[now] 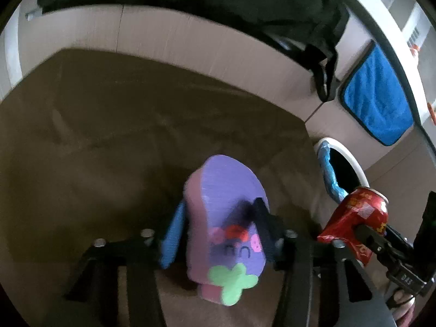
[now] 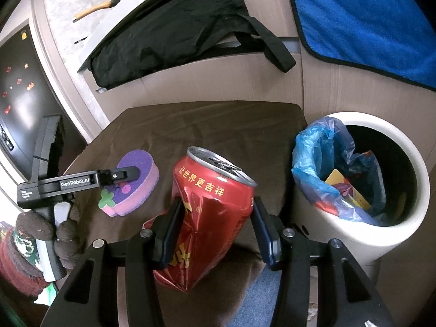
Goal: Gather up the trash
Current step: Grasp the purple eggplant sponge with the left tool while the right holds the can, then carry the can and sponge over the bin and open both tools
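In the left wrist view, the left gripper (image 1: 218,234) sits low in the centre of the frame, its jaws closed on a purple and pink sponge (image 1: 220,218) with a green flower shape at its near end. The sponge is tilted, and it is hard to tell whether it is lifted off the brown cushion (image 1: 109,141) or resting on it. At the lower right edge the crushed red can (image 1: 357,218) shows, pinched by the other tool, with the white bin (image 1: 351,163) and its blue bag (image 1: 331,174) just behind it. A blue towel (image 1: 378,95) hangs at the upper right.

In the right wrist view, the right gripper (image 2: 215,231) fills the bottom centre, its jaws part closed and pressing the dented sides of the can (image 2: 212,218), which is held upright and slightly tilted above the cushion (image 2: 218,125). The bin (image 2: 381,169) stands at the right, near the can, with wrappers already lying in its blue bag (image 2: 316,152). At the left, the sponge (image 2: 133,182) lies on the cushion with the left gripper (image 2: 130,174) clamped on it. A black bag (image 2: 174,27) drapes across the top.

The step in hand looks like carrying the can to the bin. The next move calls for swinging it right until it is over the bin's opening, then opening the jaws; the sponge would follow.
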Action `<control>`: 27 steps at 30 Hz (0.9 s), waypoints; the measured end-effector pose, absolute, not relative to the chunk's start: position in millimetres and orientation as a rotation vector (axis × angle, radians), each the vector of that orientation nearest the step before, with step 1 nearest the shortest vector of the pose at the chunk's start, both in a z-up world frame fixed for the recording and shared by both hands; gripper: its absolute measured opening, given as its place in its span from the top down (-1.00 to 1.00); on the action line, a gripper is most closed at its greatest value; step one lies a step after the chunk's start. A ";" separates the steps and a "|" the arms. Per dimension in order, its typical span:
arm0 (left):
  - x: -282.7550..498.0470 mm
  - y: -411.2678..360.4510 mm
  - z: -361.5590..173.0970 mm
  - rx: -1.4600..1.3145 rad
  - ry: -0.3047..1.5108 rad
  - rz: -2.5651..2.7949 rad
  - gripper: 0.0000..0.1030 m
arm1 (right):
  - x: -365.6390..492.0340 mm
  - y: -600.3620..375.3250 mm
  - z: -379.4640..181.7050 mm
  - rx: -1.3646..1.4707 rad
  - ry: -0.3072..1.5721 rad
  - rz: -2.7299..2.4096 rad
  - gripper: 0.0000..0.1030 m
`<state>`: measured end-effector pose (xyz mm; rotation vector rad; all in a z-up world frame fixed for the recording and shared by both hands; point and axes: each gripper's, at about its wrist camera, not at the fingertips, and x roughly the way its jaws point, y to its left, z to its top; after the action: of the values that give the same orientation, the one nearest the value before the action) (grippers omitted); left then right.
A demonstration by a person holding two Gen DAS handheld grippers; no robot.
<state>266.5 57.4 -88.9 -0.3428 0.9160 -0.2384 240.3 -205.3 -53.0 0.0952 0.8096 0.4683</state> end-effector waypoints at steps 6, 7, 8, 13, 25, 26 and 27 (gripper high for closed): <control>256.9 51.0 -73.1 -0.281 0.874 -0.251 0.31 | 239.4 -204.3 -51.8 0.097 0.803 0.481 0.11; 254.4 51.8 -71.3 -0.273 0.868 -0.253 0.33 | 239.2 -203.9 -51.4 0.096 0.801 0.483 0.11; 251.9 50.2 -69.4 -0.262 0.860 -0.256 0.34 | 238.9 -203.3 -50.8 0.095 0.799 0.485 0.11; 241.0 48.5 -58.9 -0.235 0.820 -0.274 0.36 | 237.0 -202.3 -47.1 0.087 0.792 0.486 0.11; 222.1 39.7 -15.3 -0.166 0.663 -0.277 0.38 | 232.9 -210.5 -21.8 0.097 0.709 0.476 0.11; 222.3 35.1 -6.4 -0.161 0.639 -0.285 0.38 | 233.1 -212.4 -17.0 0.097 0.695 0.474 0.11; 223.4 32.4 -0.9 -0.161 0.626 -0.293 0.38 | 233.0 -215.9 -9.6 0.094 0.673 0.468 0.11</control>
<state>223.4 32.4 -0.9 -0.1613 0.6264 -0.2925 233.0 -215.9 -9.6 0.0941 0.6732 0.4676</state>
